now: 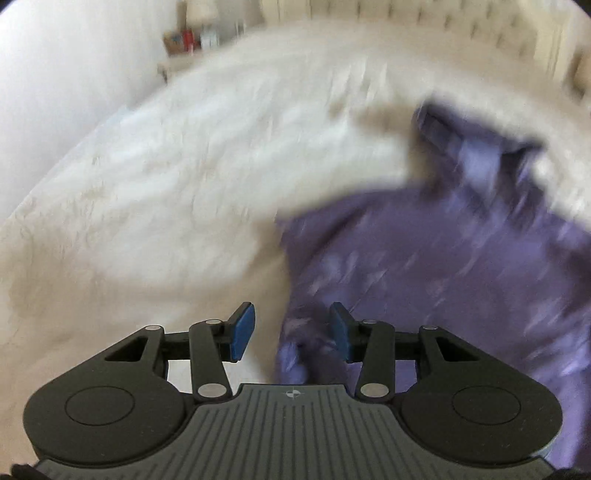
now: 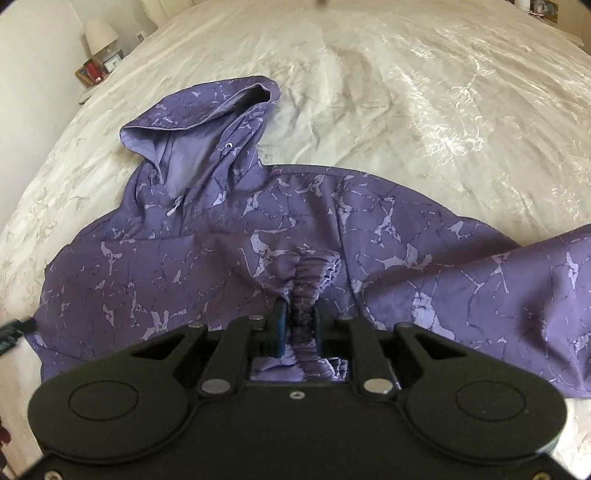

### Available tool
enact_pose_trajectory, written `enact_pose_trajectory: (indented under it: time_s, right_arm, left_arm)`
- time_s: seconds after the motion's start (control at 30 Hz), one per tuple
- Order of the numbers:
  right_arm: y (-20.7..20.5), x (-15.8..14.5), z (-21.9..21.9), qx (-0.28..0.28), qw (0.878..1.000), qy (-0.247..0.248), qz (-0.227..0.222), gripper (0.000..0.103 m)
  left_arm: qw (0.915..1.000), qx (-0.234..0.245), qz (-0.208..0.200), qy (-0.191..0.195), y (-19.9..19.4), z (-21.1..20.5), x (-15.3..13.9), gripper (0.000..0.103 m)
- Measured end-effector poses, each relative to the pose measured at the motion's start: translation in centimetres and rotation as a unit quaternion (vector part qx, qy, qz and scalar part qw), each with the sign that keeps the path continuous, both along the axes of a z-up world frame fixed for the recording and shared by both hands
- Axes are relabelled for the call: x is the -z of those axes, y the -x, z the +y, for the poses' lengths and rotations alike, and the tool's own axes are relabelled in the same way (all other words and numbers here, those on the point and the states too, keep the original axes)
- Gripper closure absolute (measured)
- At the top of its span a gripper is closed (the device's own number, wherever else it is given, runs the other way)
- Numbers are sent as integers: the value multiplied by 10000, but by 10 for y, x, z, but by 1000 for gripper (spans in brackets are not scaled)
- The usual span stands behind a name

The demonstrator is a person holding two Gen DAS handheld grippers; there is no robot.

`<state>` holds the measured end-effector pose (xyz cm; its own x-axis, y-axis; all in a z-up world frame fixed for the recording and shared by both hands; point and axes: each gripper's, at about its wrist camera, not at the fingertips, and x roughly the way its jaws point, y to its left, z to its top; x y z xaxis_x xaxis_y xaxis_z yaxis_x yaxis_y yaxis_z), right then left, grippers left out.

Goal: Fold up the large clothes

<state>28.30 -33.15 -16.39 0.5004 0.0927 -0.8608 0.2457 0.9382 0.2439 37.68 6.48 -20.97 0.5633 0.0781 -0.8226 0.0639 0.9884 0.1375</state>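
Note:
A purple hooded jacket [image 2: 207, 258] with a pale crackle print lies spread on the bed, its hood [image 2: 207, 118] pointing away from me. My right gripper [image 2: 300, 325] is shut on the gathered elastic cuff [image 2: 314, 275] of a sleeve that is folded across the jacket's body. The left wrist view is blurred. There the jacket [image 1: 424, 258] fills the right side, and my left gripper [image 1: 291, 330] hangs open over its left edge. A fold of purple cloth lies below the gap, close to the right blue pad [image 1: 340, 330], and neither pad presses on it.
A cream patterned bedspread [image 2: 406, 92] covers the whole bed [image 1: 147, 177]. A bedside table with a lamp [image 2: 100, 35] and small items stands at the far left. A tufted headboard [image 1: 443, 22] runs along the back in the left wrist view.

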Motion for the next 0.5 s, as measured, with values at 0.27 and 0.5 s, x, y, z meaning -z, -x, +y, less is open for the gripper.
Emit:
enact_pose_trajectory:
  time_s: [0.27,0.5]
  right_arm:
    - [5,3,1,-36,9992,212,345,69]
    - [-2,-23,16,579,9886,1390,97,58]
  left_arm:
    - [9992,-4,335,217,18,22,23,57]
    - [9952,-254,386,857,30,43,28,56]
